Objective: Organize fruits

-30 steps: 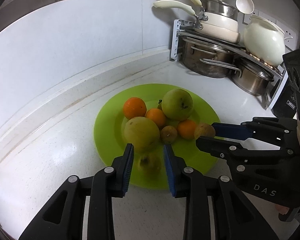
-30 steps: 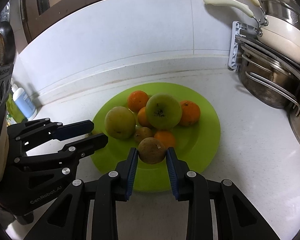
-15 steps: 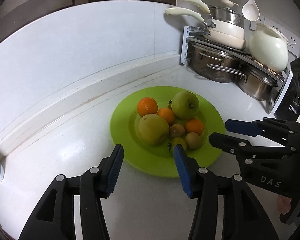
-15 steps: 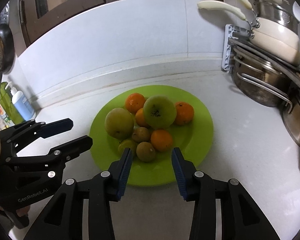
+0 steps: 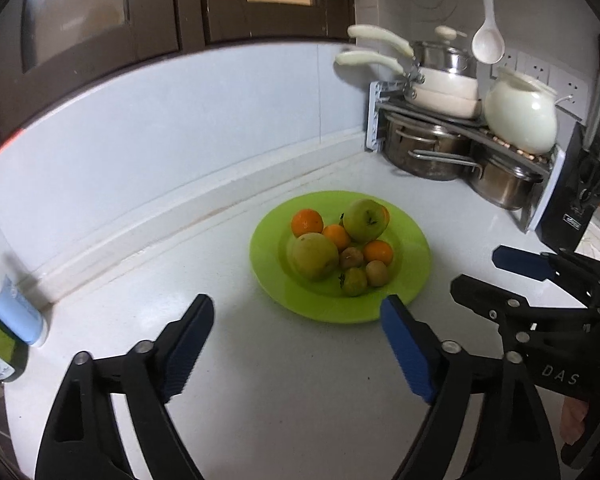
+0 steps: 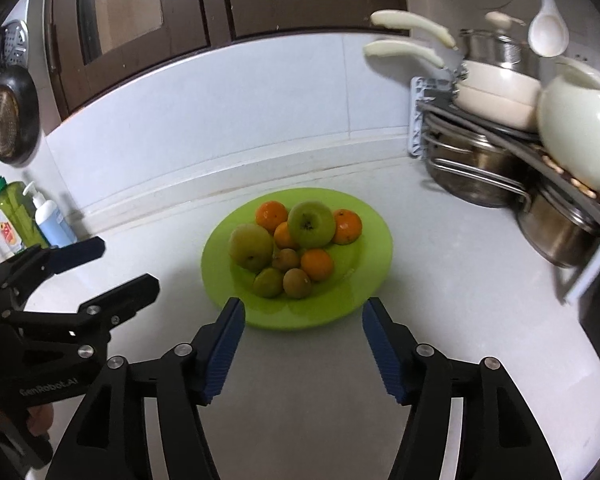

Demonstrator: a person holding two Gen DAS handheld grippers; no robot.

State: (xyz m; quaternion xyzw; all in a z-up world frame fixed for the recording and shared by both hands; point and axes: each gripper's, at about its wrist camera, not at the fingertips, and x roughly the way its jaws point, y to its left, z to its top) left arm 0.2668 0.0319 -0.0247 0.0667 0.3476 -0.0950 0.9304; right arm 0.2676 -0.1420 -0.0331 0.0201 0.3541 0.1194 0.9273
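Observation:
A lime green plate (image 5: 412, 264) (image 6: 372, 256) sits on the white counter with several fruits piled on it: oranges (image 5: 307, 222) (image 6: 317, 265), two large green-yellow apples (image 5: 365, 220) (image 6: 311, 224), and small brownish fruits (image 5: 377, 273) (image 6: 297, 283). My left gripper (image 5: 296, 332) is open and empty, held back from the plate's near edge. My right gripper (image 6: 303, 338) is open and empty, just short of the plate's near rim. Each gripper shows in the other's view, the right one (image 5: 512, 276) and the left one (image 6: 112, 268).
A rack of steel pots (image 5: 432, 156) (image 6: 472, 176), white pans and a white jar (image 5: 520, 116) fills the right corner. A soap bottle (image 5: 12, 304) (image 6: 50, 218) and a green bottle (image 6: 12, 212) stand at the left. A wall backsplash runs behind the plate.
Both grippers let go of small fruits onto the plate, opened wide and drew back and up from the plate.

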